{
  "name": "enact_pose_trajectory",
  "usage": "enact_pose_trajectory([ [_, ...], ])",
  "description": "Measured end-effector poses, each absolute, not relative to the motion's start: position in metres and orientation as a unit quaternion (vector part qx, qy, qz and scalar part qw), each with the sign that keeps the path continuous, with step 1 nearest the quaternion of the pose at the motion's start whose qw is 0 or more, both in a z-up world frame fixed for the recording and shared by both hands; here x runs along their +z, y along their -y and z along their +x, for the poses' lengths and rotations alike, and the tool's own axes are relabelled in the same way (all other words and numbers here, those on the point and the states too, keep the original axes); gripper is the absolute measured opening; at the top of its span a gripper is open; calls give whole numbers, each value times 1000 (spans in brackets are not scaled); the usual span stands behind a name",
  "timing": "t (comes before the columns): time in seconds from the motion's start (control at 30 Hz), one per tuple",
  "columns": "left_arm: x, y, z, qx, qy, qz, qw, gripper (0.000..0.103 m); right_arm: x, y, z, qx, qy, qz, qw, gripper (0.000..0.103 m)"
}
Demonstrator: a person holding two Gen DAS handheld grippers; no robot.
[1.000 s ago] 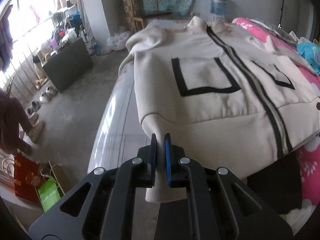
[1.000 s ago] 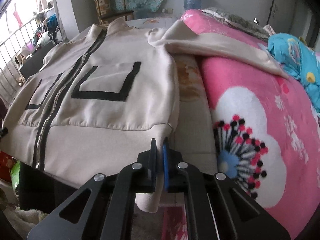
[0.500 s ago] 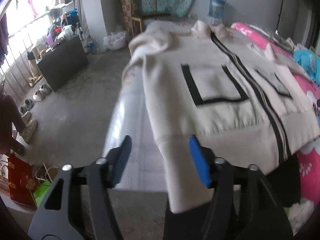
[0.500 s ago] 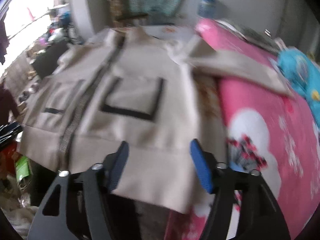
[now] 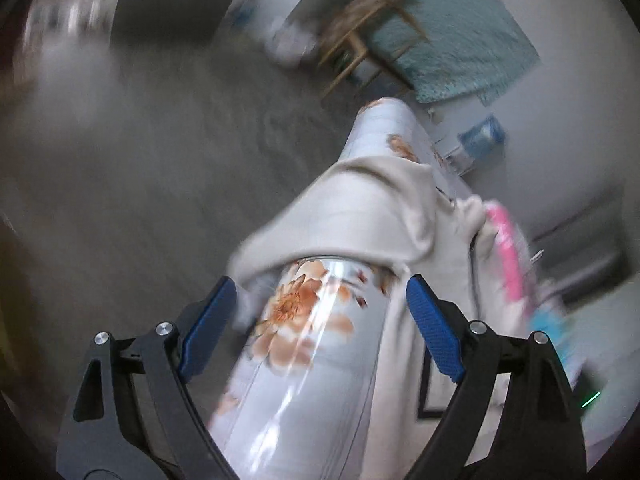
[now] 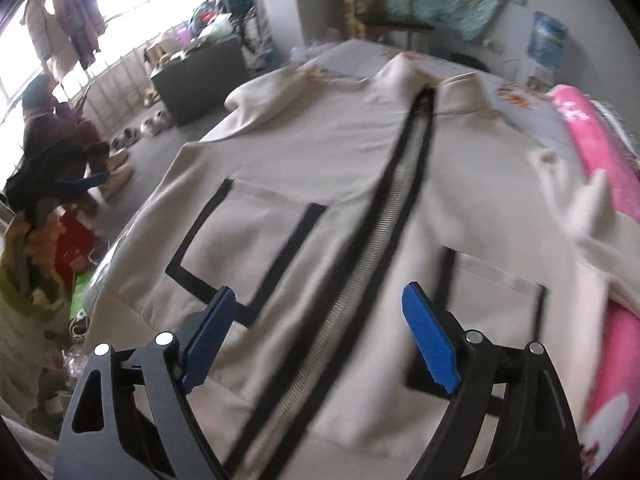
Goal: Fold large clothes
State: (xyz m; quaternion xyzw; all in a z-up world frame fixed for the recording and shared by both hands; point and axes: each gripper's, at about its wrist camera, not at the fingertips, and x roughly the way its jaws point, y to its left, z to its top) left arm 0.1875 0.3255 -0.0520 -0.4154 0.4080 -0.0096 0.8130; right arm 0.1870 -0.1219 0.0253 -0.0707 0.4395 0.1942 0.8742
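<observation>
In the left wrist view, badly blurred, the left gripper (image 5: 316,320) has its jaws wide and opening further with nothing pinched; below it lies the glossy flowered table cover (image 5: 304,344), and a sleeve of the cream jacket (image 5: 352,216) is draped over the table's edge just ahead. In the right wrist view the right gripper (image 6: 316,328) hangs over the jacket, which lies flat and front-up on the table, its black zipper (image 6: 384,216) running between the spread, opening fingers, which grip nothing; a pink blanket (image 6: 592,148) lies along the right.
</observation>
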Motion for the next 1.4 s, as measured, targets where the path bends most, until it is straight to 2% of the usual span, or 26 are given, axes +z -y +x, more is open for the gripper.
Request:
enact_pose_trajectory([
  [0.17, -171, -368, 225, -79, -420, -616, 662, 83, 7, 105, 202, 195, -466, -78, 860, 83],
  [0.33, -274, -362, 225, -109, -390, -716, 569, 83, -4, 103, 216, 172, -488, -82, 852, 83],
  [0.47, -352, -330, 225, -134, -335, -795, 488, 83, -14, 99, 225, 148, -512, -81, 842, 83],
  [0.63, -413, -290, 260, -163, -288, -845, 420, 83, -13, 94, 230, 127, -519, -101, 839, 83],
  [0.8, -448, -272, 286, -143, -246, -875, 392, 83, -5, 91, 232, 113, -512, -111, 844, 83],
  [0.87, -453, -274, 294, -131, -242, -873, 402, 78, -4, 90, 232, 111, -510, -111, 846, 83],
  [0.93, -457, -280, 307, -128, -240, -867, 417, 58, -5, 90, 235, 112, -506, -113, 847, 83],
  [0.97, -459, -285, 309, -126, -239, -863, 426, 52, -6, 88, 236, 112, -503, -115, 849, 83],
  [1.03, -450, -303, 312, -117, -239, -853, 449, 28, -8, 88, 238, 111, -496, -117, 853, 83],
  [1.13, -414, -347, 314, -102, -250, -808, 524, 11, -11, 91, 242, 100, -481, -119, 863, 82],
  [1.3, -308, -436, 307, -53, -284, -688, 666, 7, -19, 95, 249, 86, -466, -129, 871, 70],
  [1.4, -218, -475, 305, -26, -285, -610, 739, 7, -20, 103, 250, 92, -460, -97, 878, 70],
])
